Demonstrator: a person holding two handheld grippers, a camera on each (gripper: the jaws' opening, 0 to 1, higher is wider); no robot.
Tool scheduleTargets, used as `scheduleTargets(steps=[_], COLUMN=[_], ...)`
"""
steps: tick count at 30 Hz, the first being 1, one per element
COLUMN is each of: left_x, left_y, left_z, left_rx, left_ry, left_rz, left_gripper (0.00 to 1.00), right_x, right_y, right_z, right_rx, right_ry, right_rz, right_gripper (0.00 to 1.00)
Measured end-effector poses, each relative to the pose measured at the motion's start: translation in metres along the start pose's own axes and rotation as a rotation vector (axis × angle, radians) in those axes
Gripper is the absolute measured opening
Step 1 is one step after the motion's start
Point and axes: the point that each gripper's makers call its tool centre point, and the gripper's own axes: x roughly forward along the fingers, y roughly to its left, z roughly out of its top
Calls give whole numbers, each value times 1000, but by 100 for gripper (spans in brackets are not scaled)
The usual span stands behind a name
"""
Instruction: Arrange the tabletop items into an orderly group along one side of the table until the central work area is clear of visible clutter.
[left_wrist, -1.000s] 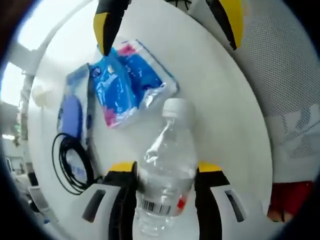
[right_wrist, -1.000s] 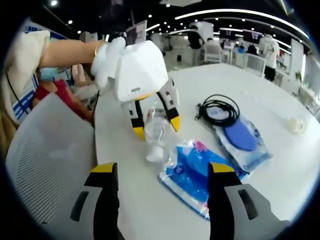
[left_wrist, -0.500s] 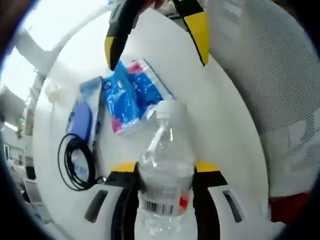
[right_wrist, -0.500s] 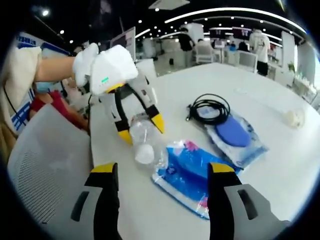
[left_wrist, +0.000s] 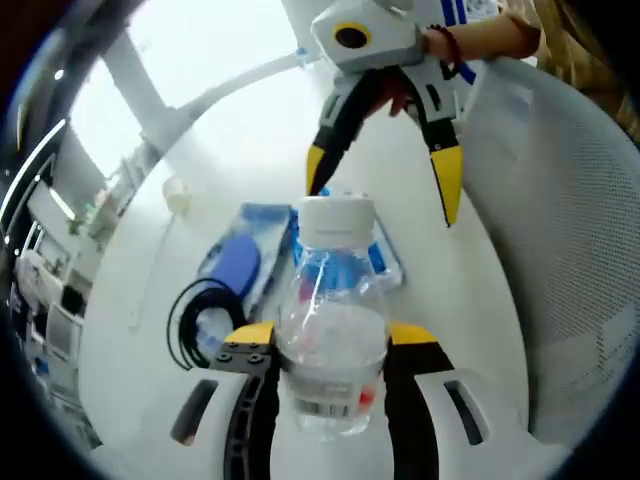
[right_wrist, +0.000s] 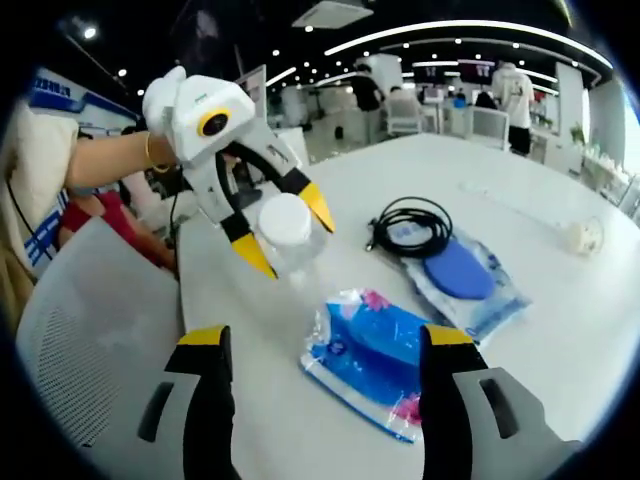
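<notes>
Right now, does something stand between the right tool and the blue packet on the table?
Nothing visible does. The right tool is open, and the blue packet lies flat on the table just ahead of its jaws. The left tool holds the bottle off to one side, not in that path.

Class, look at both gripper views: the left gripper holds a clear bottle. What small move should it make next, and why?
Probably carry the bottle toward the table's side and set it upright beside the blue packet. The left gripper is shut on it and it looks lifted off the table, while the packet, pouch and cable already lie grouped. The right gripper is open, holding nothing.
</notes>
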Motion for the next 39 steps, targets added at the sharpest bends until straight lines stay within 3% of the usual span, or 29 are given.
scheduleTargets(steps=[10,17,22,30,34,39], left_x=[-16,-27,-30,-34,-34,-33], left_y=[12,12,8,6,11,7], left_z=[-6,-16,-18,-24,-30,-28], left_rx=[-116,-200,-218,-250,-335,-284], left_ry=[-65,-102,-110,-135,-156,-148], left_rz=[69,88,76,21,-6,-62], left_gripper=[37,37,37,38,38,38], right_x=[-3,-6,-7,-9,-9,-10], right_y=[-4,-12,-14,-18,-19,-22], right_z=[-1,-2,-3,-5,-8,-15], right_rx=[-28,-25,-25,-17,-17,-35], right_ry=[14,25,29,39,53,85], right_rz=[-30,-68,-84,-104,-108,-125], right_gripper=[82,94,99,99,99,99])
